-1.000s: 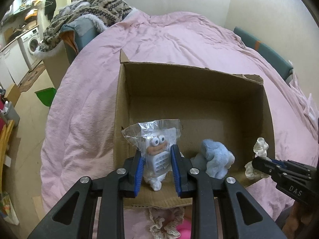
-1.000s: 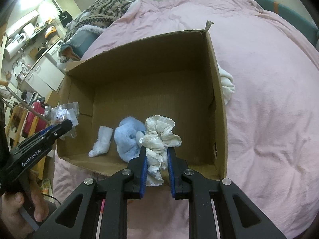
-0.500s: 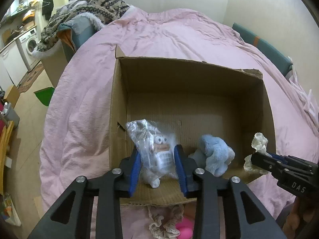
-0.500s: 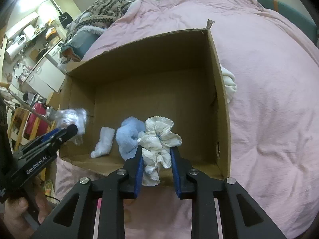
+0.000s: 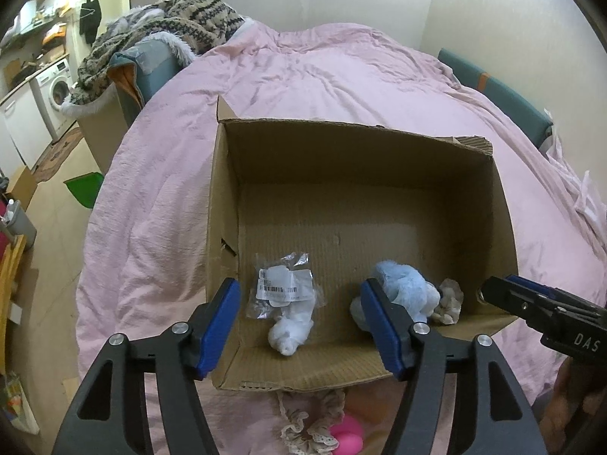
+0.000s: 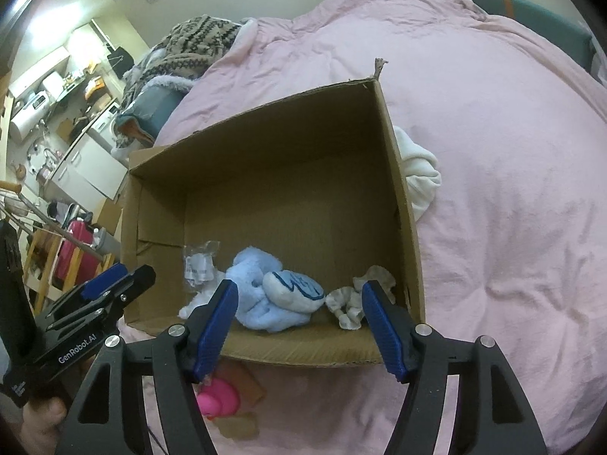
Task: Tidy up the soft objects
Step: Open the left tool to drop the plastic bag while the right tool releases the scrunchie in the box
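Note:
An open cardboard box sits on the pink bed. On its floor lie a bagged white toy, a light blue plush and a cream scrunchie. My left gripper hovers over the box's near wall, its jaws opening, with the bagged toy lying loose below them. My right gripper hangs above the blue plush and the scrunchie; its jaws are opening too and hold nothing.
A white cloth lies on the bed against the box's right wall. A pink toy and a lace scrunchie lie on the bed in front of the box. Blankets pile at the bed's far left; floor drops off left.
Both grippers have opened. The bagged toy dropped from the left gripper onto the box floor, and the cream scrunchie fell from the right gripper into the box's right corner.

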